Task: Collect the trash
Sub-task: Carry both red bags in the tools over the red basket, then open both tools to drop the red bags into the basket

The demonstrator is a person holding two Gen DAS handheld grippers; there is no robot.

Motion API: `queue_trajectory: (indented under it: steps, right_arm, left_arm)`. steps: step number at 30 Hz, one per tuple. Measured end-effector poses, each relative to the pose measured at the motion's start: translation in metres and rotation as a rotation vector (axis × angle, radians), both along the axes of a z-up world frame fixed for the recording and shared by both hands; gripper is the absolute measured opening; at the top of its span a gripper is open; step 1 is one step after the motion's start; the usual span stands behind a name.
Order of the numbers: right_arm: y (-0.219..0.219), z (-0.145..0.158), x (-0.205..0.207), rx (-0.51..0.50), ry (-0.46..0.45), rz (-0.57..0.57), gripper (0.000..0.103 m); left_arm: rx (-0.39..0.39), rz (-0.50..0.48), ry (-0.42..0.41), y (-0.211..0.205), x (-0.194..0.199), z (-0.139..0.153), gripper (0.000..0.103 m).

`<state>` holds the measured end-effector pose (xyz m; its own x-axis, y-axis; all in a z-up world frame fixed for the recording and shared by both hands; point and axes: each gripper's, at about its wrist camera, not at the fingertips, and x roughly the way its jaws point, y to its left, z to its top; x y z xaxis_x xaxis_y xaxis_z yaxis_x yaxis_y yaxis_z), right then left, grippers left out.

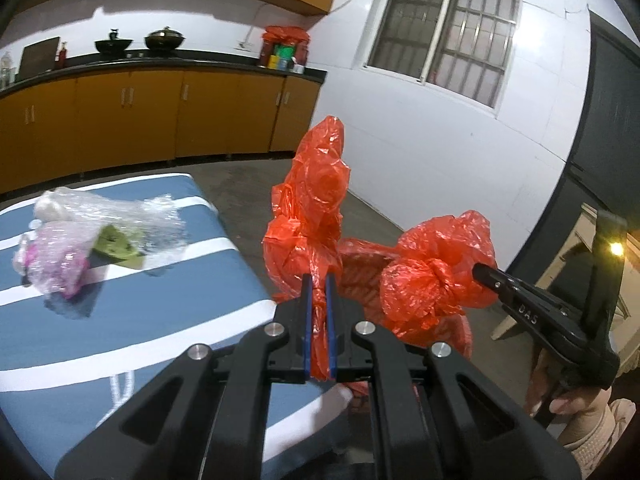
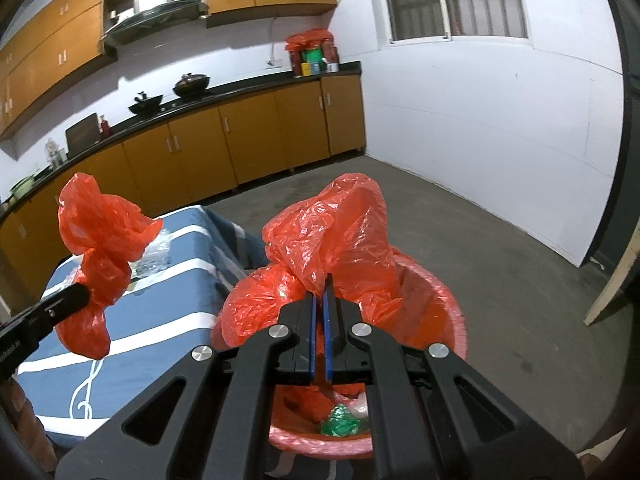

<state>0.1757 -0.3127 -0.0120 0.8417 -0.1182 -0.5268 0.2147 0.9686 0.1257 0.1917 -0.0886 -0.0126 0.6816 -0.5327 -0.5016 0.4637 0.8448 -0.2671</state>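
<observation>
Grippers, two (left gripper [image 1: 319,280], right gripper [image 2: 319,284]), each clamp one handle of one red trash bag [image 2: 332,240].

Bright orange-red, glossy and crinkled: the trash bag [image 2: 336,240], same hue on the bin rim [image 2: 452,320] beneath. Green, crumpled and shiny: a wrapper [image 2: 340,426] at the bin's bottom. Slate blue with broad white stripes and a white treble-clef motif: the tablecloth [image 2: 132,360]. Clear, pinkish and olive green, perhaps plastic wrap: the litter [image 1: 92,236] on it. Black bodies with blue pads [image 1: 329,320]: left gripper [image 1: 319,284], right gripper [image 2: 319,298]. Amber-orange: cabinets [image 2: 248,140]. Black: countertop [image 2: 240,88].
</observation>
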Motion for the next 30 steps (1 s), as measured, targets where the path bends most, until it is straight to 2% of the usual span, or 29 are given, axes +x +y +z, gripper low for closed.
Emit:
queue_trajectory:
  steps: [12, 23, 27, 29, 30]
  right_arm:
    - [-0.022, -0.008, -0.003, 0.013, 0.017, -0.073, 0.003]
    - [-0.034, -0.010, 0.000, 0.034, 0.027, -0.105, 0.004]
    - [-0.032, -0.011, 0.003, 0.051, 0.033, -0.108, 0.005]
    - [-0.033, -0.014, 0.003, 0.060, 0.041, -0.109, 0.011]
    - [-0.033, -0.015, 0.003, 0.067, 0.046, -0.109, 0.023]
  left_arm:
    - [0.009, -0.107, 0.039, -0.049, 0.009, -0.018, 0.007]
    - [0.010, -0.163, 0.079, -0.074, 0.025, -0.034, 0.008]
    - [0.011, -0.163, 0.095, -0.078, 0.030, -0.039, 0.015]
    - [0.007, -0.156, 0.113, -0.078, 0.033, -0.042, 0.024]
    - [0.006, -0.152, 0.119, -0.077, 0.034, -0.044, 0.027]
